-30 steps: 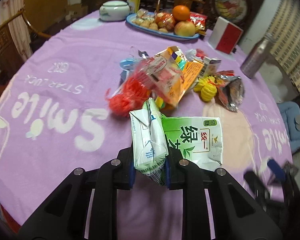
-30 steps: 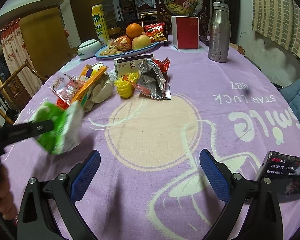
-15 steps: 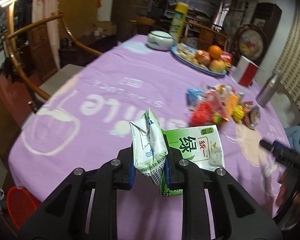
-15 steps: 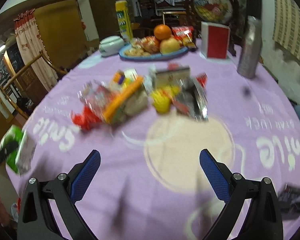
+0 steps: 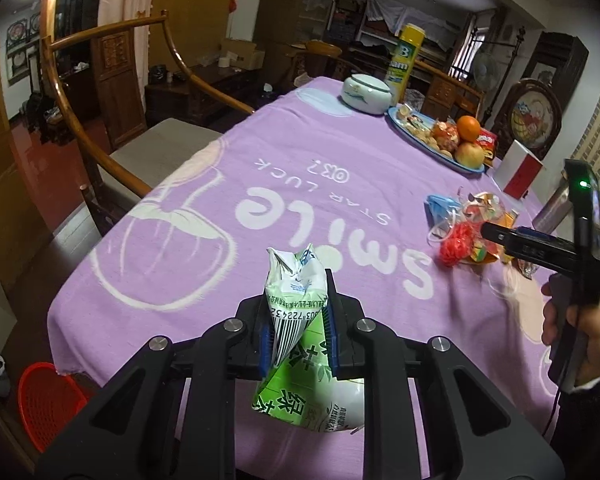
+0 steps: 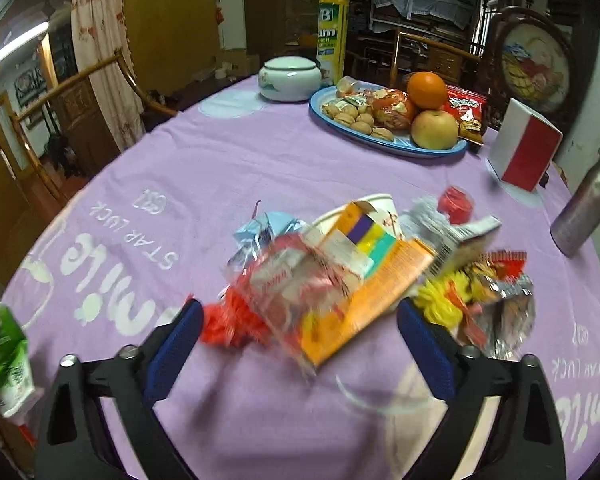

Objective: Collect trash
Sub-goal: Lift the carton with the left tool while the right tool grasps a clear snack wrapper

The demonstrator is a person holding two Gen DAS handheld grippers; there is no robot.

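Left gripper (image 5: 296,336): blue pads pinched narrow on a crumpled green-and-white drink carton (image 5: 300,344). The carton stands up between the jaws, its barcode toward the camera and its lower half hanging below the pads. It is carried in the air over the near edge of the purple tablecloth (image 5: 300,184), well apart from the trash pile (image 6: 340,272). The same carton also shows at the far left edge of the right wrist view.

Right gripper (image 6: 300,344): jaws wide apart, and they have just been closing a little. Nothing is pressed between the pads. It hangs just in front of the trash pile, and the near end of an orange wrapper (image 6: 364,312) reaches in between the two fingers; contact cannot be told, as the picture is blurred.

Trash pile, mid-cloth:
- clear red-printed plastic bag (image 6: 296,280), with red netting (image 6: 224,320) at its left end
- light blue face mask (image 6: 260,232) behind it
- paper cup (image 6: 376,204) lying on its side
- yellow crumpled piece (image 6: 440,300) and silver foil packet (image 6: 508,312) on the right

Beyond the pile: blue fruit plate (image 6: 384,140), white lidded jar (image 6: 290,78), red-and-white box (image 6: 526,152), metal bottle (image 6: 584,208).

A red basket (image 5: 44,400) stands on the floor below the cloth's near-left corner.
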